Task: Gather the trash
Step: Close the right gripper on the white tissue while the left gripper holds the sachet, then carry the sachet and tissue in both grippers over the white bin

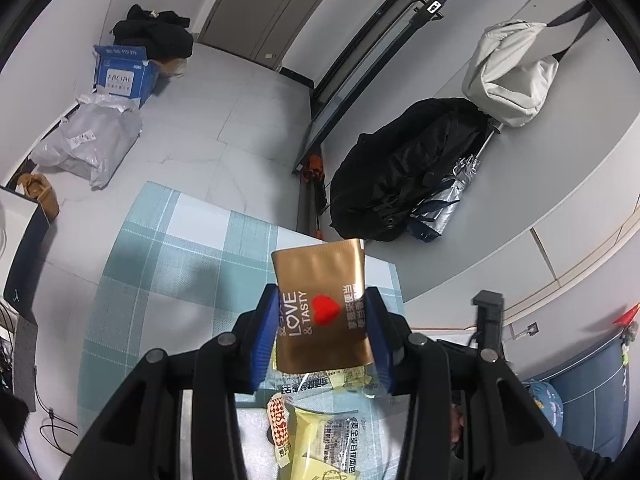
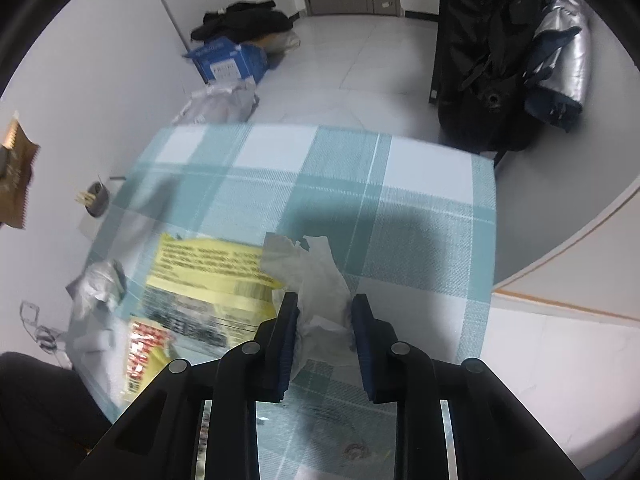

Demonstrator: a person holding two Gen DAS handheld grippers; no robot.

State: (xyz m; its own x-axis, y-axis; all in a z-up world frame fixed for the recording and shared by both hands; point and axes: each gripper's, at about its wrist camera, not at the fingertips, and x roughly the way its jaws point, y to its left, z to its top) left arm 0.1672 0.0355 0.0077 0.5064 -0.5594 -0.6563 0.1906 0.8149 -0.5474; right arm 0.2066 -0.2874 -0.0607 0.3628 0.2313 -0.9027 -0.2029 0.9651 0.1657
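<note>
My left gripper [image 1: 322, 312] is shut on a brown "Love & Tasty" wrapper [image 1: 322, 280] and holds it above the checked tablecloth [image 1: 168, 264]. The same wrapper shows at the left edge of the right wrist view [image 2: 16, 176]. Below it lie yellow snack wrappers [image 1: 320, 436]. My right gripper [image 2: 326, 312] is shut on a crumpled white tissue [image 2: 316, 276] at the table's near side. A yellow wrapper [image 2: 208, 276] and a red-and-white one [image 2: 146, 344] lie to its left on the cloth [image 2: 400, 216].
A grey crumpled bag [image 2: 96, 284] lies at the table's left edge. On the floor stand a blue box [image 1: 122, 72], black clothes [image 1: 154, 32] and a grey plastic parcel [image 1: 86, 140]. A black backpack [image 1: 404, 172] and silver umbrella [image 1: 448, 196] lie on a grey counter.
</note>
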